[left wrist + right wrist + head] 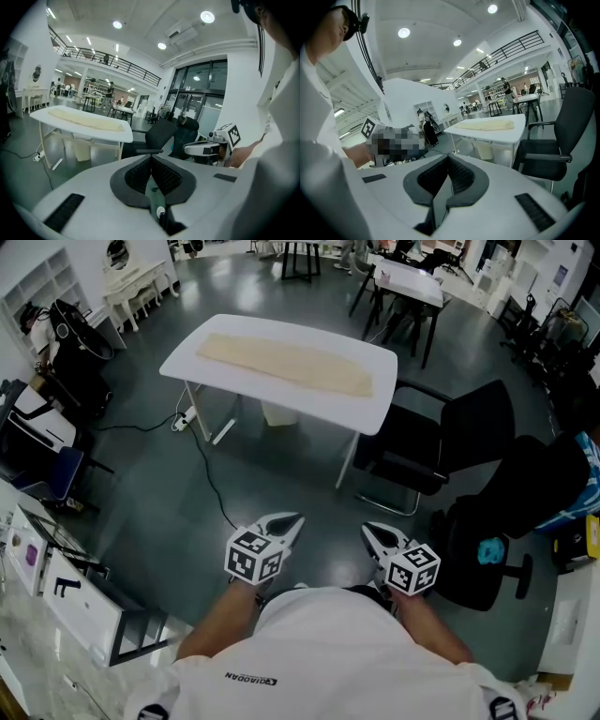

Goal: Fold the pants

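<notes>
Pants (286, 362), cream-coloured, lie flat and lengthways down the middle of the white bench (375, 407), reaching nearly from one short edge to the other. A black office chair (441, 446) stands just beside the bench's right short edge. Both tools are held close to the person's body, side by side over the grey floor (169, 493), well apart from the bench and pointing toward it. The left tool (289, 521) has its jaws pressed together with nothing between them, as its own view shows (151, 161). The right tool (372, 532) is likewise closed and empty (449, 161).
</notes>
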`<state>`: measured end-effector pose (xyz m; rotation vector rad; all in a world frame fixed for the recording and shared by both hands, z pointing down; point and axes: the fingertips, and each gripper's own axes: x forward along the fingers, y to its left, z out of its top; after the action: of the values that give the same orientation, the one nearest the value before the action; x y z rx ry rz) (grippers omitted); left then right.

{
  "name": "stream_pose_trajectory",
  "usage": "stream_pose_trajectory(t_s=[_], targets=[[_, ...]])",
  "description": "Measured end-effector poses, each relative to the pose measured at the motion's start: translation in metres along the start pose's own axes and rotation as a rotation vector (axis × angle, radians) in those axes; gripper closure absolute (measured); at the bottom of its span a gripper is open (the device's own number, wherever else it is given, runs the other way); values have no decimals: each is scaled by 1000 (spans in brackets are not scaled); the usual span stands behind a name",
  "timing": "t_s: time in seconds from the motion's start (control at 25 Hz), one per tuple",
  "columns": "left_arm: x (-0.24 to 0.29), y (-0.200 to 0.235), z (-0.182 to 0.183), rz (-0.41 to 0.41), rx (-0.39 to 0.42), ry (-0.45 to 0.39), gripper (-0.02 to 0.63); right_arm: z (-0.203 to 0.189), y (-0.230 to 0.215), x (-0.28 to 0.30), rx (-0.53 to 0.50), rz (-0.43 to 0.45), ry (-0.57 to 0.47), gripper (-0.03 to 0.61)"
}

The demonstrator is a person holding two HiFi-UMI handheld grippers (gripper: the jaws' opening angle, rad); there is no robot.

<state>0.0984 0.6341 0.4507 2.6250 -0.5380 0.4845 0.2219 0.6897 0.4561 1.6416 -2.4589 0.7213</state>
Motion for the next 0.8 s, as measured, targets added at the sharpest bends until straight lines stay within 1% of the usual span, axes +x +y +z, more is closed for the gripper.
stream_pose_trajectory(t_s=[0.2,0.4,0.64,0.8], targets=[[-9,11,-2,27,-14,-15,586,2,4,13,-12,21,9,561],[-14,12,-5,49,-36,-22,586,5,7,15,-13,39,22,561],[-15,19,-13,56,-52,3,586,4,11,27,5,61,31,561],[-14,23,-12,68,-62,9,586,4,7,35,18,73,38,561]])
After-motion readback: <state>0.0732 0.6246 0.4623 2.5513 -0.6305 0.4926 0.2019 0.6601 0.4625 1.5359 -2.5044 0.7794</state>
